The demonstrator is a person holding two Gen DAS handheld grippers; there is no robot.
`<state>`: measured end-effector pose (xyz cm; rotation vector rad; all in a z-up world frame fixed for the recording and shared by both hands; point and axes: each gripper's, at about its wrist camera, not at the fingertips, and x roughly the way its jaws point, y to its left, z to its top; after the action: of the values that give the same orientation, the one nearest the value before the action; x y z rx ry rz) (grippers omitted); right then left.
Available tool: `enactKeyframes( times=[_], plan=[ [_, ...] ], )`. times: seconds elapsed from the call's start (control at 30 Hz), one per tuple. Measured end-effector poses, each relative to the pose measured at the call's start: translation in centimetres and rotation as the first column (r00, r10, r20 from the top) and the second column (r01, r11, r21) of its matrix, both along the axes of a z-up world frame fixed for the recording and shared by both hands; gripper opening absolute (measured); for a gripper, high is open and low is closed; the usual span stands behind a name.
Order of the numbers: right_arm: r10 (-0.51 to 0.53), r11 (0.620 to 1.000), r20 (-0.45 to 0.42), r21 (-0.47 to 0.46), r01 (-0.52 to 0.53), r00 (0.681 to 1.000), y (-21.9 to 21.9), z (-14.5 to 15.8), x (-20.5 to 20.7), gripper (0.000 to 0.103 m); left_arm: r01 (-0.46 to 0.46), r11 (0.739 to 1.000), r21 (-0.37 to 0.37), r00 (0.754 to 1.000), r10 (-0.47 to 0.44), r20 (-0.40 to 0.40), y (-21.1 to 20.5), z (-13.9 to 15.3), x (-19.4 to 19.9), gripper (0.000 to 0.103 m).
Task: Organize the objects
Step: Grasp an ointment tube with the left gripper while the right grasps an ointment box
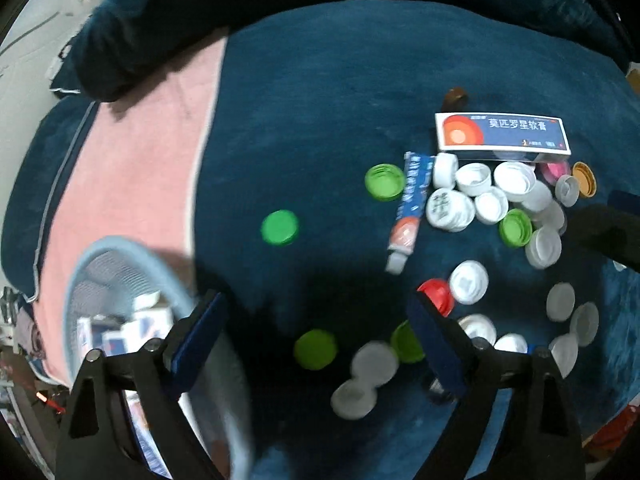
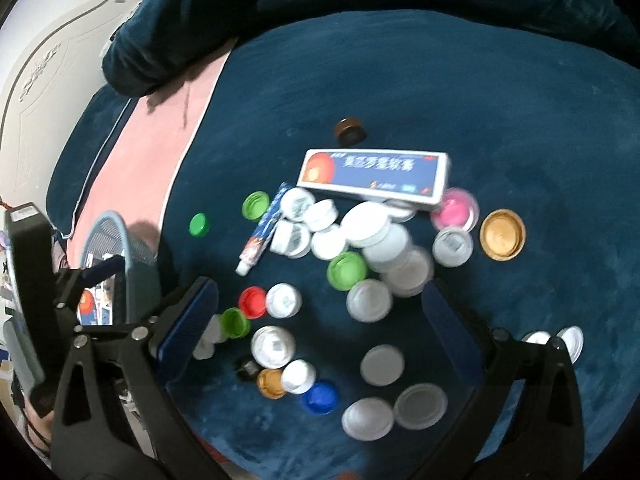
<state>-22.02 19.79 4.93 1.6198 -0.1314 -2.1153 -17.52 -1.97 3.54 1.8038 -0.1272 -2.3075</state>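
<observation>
Most of the sorting looks unfinished, judging by what lies loose: the blue velvety bed cover point(image 2: 440, 92), soft and napped, carries nearly all the clutter, with a pink towel-like cloth point(image 1: 132, 168) along its left side. On that cloth stands a pale blue mesh basket point(image 1: 120, 248), round-rimmed, already holding several small blue-and-white cartons, so a share of the boxes seems done. Outside it, a long rectangular ointment box point(image 2: 374, 176) of glossy card, blue with an orange disc, rests partly on the heap of caps. Just beside it lies a slim squeezable ointment tube point(image 2: 262, 230), tapering to a white screw cap. The rest is a scatter of bottle caps point(image 2: 368, 228): round ribbed plastic, mostly white, some green, one red, one blue, one pink, two gold, one brown, a few blurred. The left gripper point(image 1: 316, 332) hovers over the caps near the basket with its jaws wide apart and nothing between them; the right gripper point(image 2: 320, 316) hangs over the middle of the scatter, jaws likewise spread and empty.
</observation>
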Motion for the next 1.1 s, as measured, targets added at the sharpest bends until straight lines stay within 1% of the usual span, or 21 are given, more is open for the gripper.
enactKeyframes(
  times=[0.07,0.17,0.3,0.47,0.6,0.73,0.8,0.87,0.9,0.97,1.0,1.03,1.1],
  plan=[
    [0.008,1.0,0.001,-0.001,-0.008,1.0,0.0,-0.2,-0.6,0.103,0.002,1.0,0.018,1.0,-0.002,0.01,0.5,-1.0,-0.8,0.087],
    [0.019,1.0,0.0,0.0,-0.019,1.0,0.0,-0.5,-1.5,0.103,-0.002,0.999,0.053,1.0,0.001,0.025,0.7,-2.4,-1.8,0.086],
    [0.049,0.999,-0.013,0.023,-0.049,0.999,-0.4,-1.0,-2.9,0.103,-0.005,0.997,0.074,0.999,0.002,0.042,0.9,-4.1,-3.0,0.084],
    [0.111,0.99,-0.084,0.097,-0.103,0.99,-1.1,-1.4,-5.1,0.102,-0.008,0.995,0.097,0.999,0.005,0.032,0.9,-5.2,-4.1,0.081],
    [0.159,0.981,-0.108,0.128,-0.145,0.981,-1.4,-2.2,-6.6,0.102,-0.002,0.994,0.108,1.0,-0.002,0.031,0.7,-5.8,-4.6,0.078],
    [0.209,0.967,-0.1,0.168,-0.191,0.973,-2.1,-3.6,-7.4,0.102,-0.011,0.99,0.142,1.0,0.007,0.028,0.3,-6.4,-5.2,0.075],
    [0.239,0.954,-0.102,0.209,-0.214,0.966,-2.7,-4.2,-7.5,0.101,-0.004,0.988,0.152,1.0,0.0,0.022,0.3,-6.5,-5.5,0.073],
    [0.277,0.936,-0.105,0.254,-0.244,0.955,-3.4,-4.8,-7.5,0.101,0.009,0.987,0.16,1.0,-0.012,0.018,0.5,-6.6,-5.7,0.065],
    [0.294,0.927,-0.106,0.272,-0.257,0.95,-3.6,-5.1,-7.5,0.101,0.016,0.987,0.162,1.0,-0.019,0.016,0.7,-6.7,-5.8,0.063],
    [0.33,0.91,-0.1,0.299,-0.288,0.938,-4.1,-5.7,-7.1,0.091,0.035,0.988,0.152,0.999,-0.038,0.013,1.0,-6.8,-5.8,0.059],
    [0.344,0.903,-0.088,0.305,-0.304,0.935,-4.1,-6.0,-7.0,0.078,0.048,0.986,0.159,0.999,-0.05,0.012,1.1,-6.8,-5.8,0.056],
    [0.357,0.896,-0.076,0.311,-0.318,0.931,-4.2,-6.4,-6.8,0.062,0.055,0.984,0.168,0.998,-0.058,0.011,1.2,-6.7,-5.8,0.049],
    [0.388,0.878,-0.081,0.335,-0.341,0.918,-4.5,-6.6,-6.1,0.051,0.075,0.982,0.173,0.997,-0.077,0.009,1.5,-6.5,-5.6,0.041]
  ],
)
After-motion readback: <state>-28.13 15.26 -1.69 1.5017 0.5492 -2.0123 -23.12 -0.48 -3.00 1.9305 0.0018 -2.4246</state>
